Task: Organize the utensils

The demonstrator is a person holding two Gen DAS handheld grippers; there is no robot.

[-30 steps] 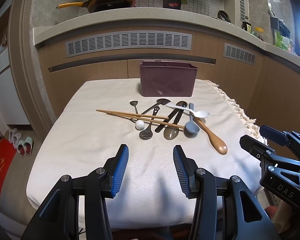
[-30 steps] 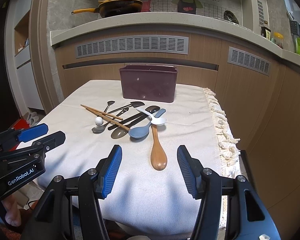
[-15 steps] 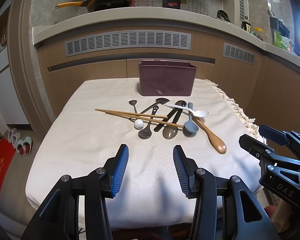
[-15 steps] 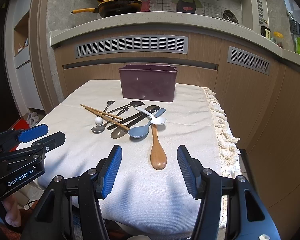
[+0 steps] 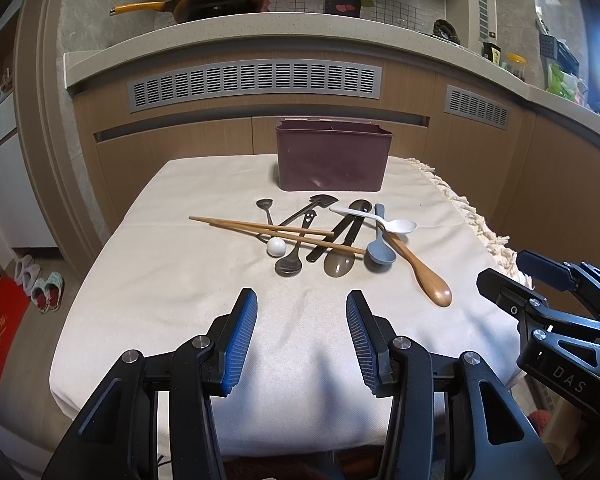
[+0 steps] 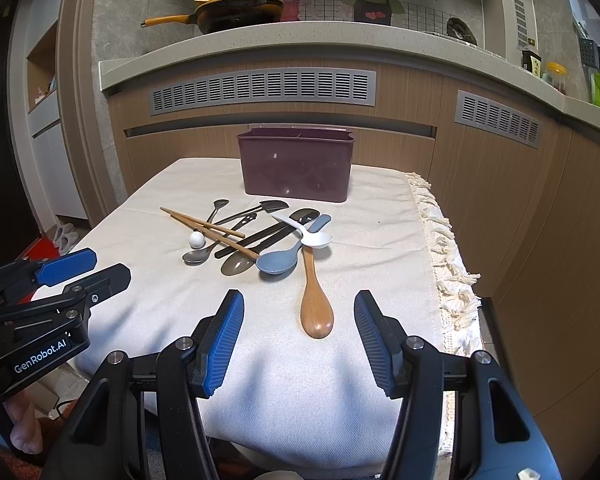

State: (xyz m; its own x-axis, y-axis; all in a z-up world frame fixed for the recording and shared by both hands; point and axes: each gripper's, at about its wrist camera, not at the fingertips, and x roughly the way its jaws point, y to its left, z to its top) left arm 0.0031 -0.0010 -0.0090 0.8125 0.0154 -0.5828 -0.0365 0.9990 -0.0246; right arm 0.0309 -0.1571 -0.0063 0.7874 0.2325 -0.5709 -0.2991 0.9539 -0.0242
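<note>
A pile of utensils lies mid-table: wooden chopsticks [image 5: 260, 227], a wooden spoon [image 5: 424, 276] [image 6: 315, 300], a blue-grey spoon [image 5: 380, 254] [image 6: 278, 261], a white spoon [image 5: 396, 225] [image 6: 316, 239], dark metal spoons [image 5: 289, 266] and a small white ball [image 5: 276, 247]. A maroon utensil holder [image 5: 334, 158] [image 6: 296, 164] stands behind them. My left gripper [image 5: 302, 328] is open and empty, in front of the pile. My right gripper [image 6: 299, 330] is open and empty, its fingers either side of the wooden spoon's bowl, above it.
The table has a cream cloth [image 5: 172, 280] with a fringe [image 6: 448, 264] on the right edge. Wooden cabinets and a counter with a yellow-handled pan [image 5: 216, 0] stand behind. Slippers [image 5: 46, 292] lie on the floor at the left.
Both grippers have crept slightly toward the utensils. Nothing on the table has moved.
</note>
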